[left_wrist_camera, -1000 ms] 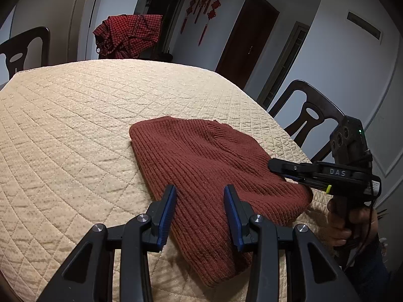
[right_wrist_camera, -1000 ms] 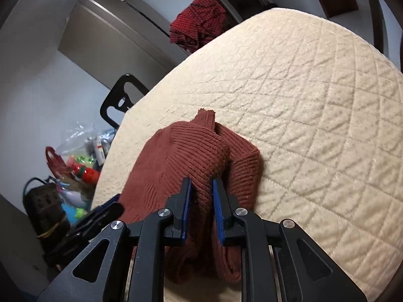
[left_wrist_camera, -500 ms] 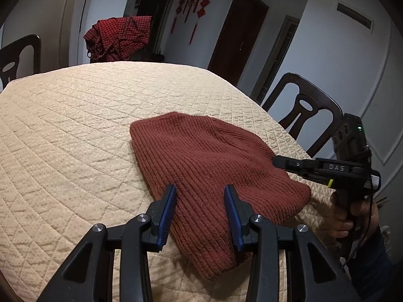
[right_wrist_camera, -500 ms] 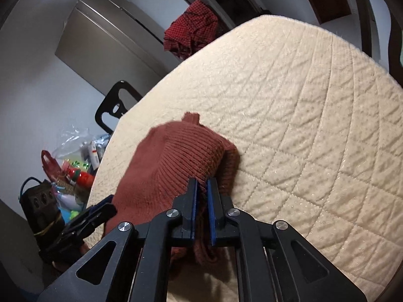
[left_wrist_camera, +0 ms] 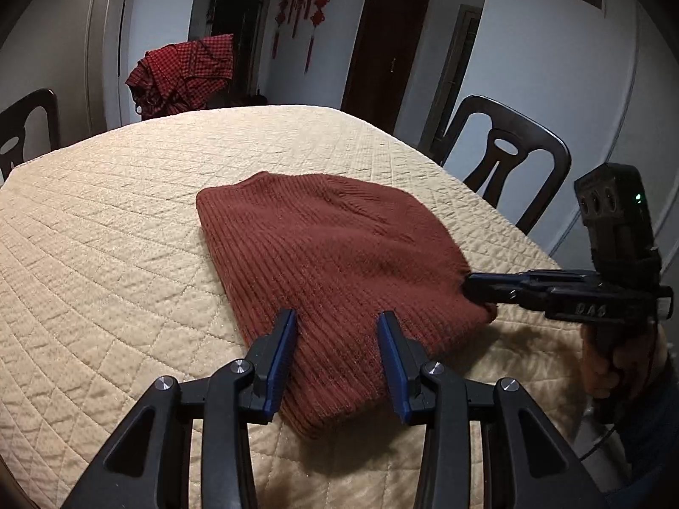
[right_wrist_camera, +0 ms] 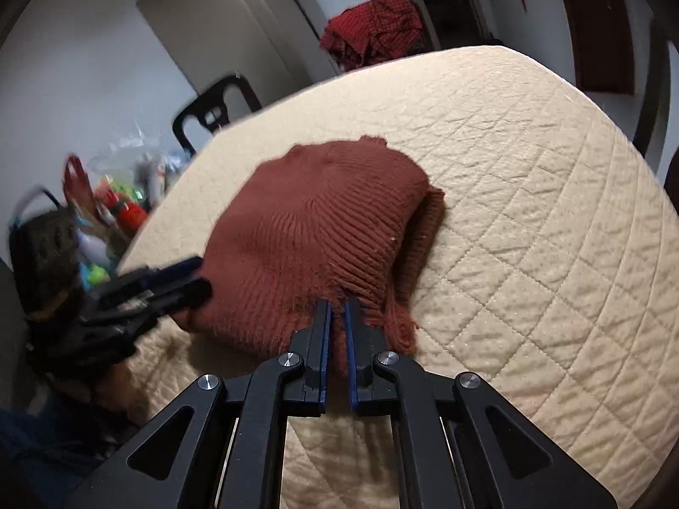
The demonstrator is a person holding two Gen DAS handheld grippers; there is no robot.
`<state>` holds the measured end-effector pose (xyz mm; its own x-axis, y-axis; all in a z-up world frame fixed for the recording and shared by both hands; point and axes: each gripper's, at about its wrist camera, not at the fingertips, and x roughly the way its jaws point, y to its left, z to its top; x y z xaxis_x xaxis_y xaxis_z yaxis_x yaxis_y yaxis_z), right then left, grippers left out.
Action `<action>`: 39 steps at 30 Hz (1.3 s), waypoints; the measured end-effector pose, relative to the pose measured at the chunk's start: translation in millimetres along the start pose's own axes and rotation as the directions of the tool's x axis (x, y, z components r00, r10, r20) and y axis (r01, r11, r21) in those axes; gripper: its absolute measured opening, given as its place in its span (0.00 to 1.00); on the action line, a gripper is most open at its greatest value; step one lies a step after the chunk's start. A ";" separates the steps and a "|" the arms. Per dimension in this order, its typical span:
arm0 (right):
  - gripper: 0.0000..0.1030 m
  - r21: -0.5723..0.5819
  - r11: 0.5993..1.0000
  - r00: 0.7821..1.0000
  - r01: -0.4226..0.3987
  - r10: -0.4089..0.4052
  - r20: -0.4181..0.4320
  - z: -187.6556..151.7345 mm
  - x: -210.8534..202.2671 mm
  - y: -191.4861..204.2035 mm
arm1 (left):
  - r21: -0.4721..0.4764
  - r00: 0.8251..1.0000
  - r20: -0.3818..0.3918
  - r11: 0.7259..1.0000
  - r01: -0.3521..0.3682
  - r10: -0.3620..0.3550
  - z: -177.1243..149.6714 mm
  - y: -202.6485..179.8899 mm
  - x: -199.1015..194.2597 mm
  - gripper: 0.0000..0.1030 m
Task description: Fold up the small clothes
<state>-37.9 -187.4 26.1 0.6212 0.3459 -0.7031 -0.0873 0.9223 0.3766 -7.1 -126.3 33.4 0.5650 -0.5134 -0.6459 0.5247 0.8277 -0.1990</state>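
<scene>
The sweater (left_wrist_camera: 335, 263), a rust-red ribbed knit folded into a bundle, lies in the middle of the left wrist frame on the quilted beige table cover (left_wrist_camera: 106, 229). The left gripper (left_wrist_camera: 337, 326) sits at the lower centre with its blue-lined jaws wide apart, straddling the sweater's near edge and holding nothing. The right gripper (right_wrist_camera: 338, 311), low in the right wrist frame, has its jaws nearly together, pinching the sweater's fringed edge. A red checked cloth (left_wrist_camera: 182, 72) is draped at the upper left, beyond the table.
</scene>
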 end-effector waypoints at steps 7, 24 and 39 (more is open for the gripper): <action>0.06 -0.060 0.997 0.998 0.054 -0.053 0.020 6.5 -12.8 15.5 | -0.010 1.000 0.009 1.000 -0.007 0.007 6.5 0.5 -8.8 0.45; 0.11 -0.012 0.999 0.999 0.031 -0.030 0.038 24.9 11.7 3.5 | -0.022 0.999 -0.010 0.999 -0.034 0.034 27.5 14.3 17.2 0.45; 0.15 0.054 0.998 0.997 0.019 -0.023 0.070 49.0 38.3 -15.5 | -0.091 0.996 -0.047 0.992 -0.082 0.077 35.4 24.7 48.4 0.47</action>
<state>25.3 -196.9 22.9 0.6762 0.3116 -0.6676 -0.0330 0.9180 0.3952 55.8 -138.7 23.4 0.5733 -0.4365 -0.6934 0.4164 0.8841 -0.2123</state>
